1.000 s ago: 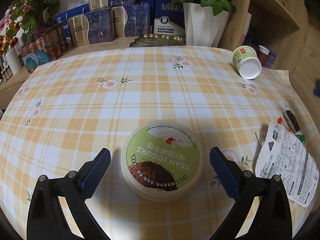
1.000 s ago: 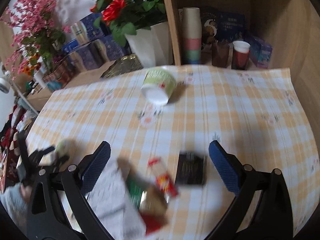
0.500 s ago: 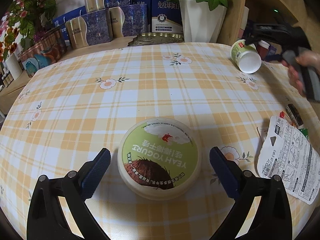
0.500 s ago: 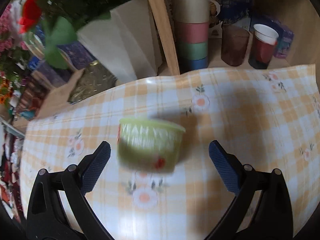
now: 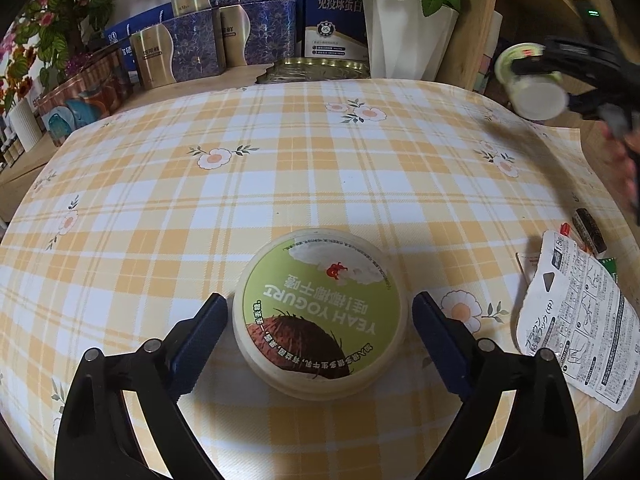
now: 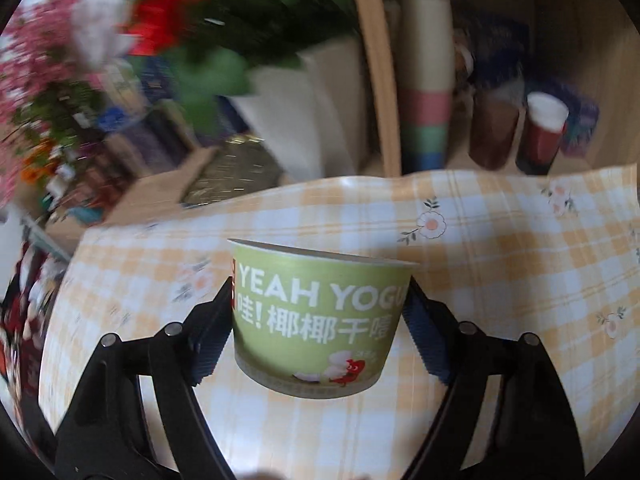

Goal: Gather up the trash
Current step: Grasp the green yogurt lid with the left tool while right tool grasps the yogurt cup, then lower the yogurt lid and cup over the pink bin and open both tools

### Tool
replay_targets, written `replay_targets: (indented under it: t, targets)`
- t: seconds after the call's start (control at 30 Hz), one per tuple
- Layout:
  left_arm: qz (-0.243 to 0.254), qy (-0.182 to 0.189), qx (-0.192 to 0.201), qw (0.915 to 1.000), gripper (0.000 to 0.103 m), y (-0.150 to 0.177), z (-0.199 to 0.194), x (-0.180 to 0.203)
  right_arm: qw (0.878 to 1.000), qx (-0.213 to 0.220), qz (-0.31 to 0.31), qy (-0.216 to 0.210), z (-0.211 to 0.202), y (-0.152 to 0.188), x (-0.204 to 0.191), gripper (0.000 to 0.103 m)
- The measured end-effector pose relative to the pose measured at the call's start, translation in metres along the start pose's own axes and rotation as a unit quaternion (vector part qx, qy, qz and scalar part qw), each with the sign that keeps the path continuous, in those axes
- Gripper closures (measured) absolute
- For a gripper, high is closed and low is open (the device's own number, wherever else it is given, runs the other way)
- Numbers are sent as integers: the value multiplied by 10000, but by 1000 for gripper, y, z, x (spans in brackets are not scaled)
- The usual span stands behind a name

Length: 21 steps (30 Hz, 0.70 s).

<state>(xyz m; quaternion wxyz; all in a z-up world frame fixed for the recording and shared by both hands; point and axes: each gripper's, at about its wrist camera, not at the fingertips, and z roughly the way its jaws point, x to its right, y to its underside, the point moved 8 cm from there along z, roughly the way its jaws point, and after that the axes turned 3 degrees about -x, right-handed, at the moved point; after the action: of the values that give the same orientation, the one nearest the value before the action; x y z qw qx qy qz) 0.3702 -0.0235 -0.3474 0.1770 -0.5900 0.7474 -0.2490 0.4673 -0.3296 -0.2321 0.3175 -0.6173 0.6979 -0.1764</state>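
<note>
A round green-topped yogurt tub sits on the checked tablecloth. My left gripper straddles it, jaws closing, with a thin gap on each side of the tub. A green yogurt cup sits between the pads of my right gripper, whose jaws are closing and touch both its sides. In the left wrist view that cup hangs tilted at the table's far right, in the right gripper. A white printed wrapper and a dark wrapper lie at the right edge.
A white flowerpot, blue and gold boxes and a gold tray line the far edge. A wooden shelf holds stacked cups and a red cup. A person's hand holds the right gripper.
My right gripper swung from the wrappers to the green cup and closed on it; the cup has shifted up and right. My left gripper's jaws narrowed around the tub.
</note>
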Motion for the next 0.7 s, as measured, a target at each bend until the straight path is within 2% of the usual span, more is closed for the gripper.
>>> replay_targets:
  t: [0.17, 0.33, 0.47, 0.57, 0.7]
  targets:
    - [31, -101, 13, 9999, 19, 0, 0, 0, 9982, 383, -374, -285, -64, 38, -17, 25]
    - [-73, -12, 67, 10000, 21, -1, -3, -2, 9948, 735, -648, -278, -130, 95, -24, 25]
    - [211, 41, 120, 9997, 21, 4, -10, 7, 9937, 839, -676, -293, -169, 130, -24, 25]
    - [402, 3, 171, 9990, 21, 8, -24, 15, 9938, 866, -627, -322, -195, 148, -23, 25]
    - [285, 118, 348, 9989, 21, 9, -61, 19, 9939, 942, -411, -393, -220, 164, -21, 25]
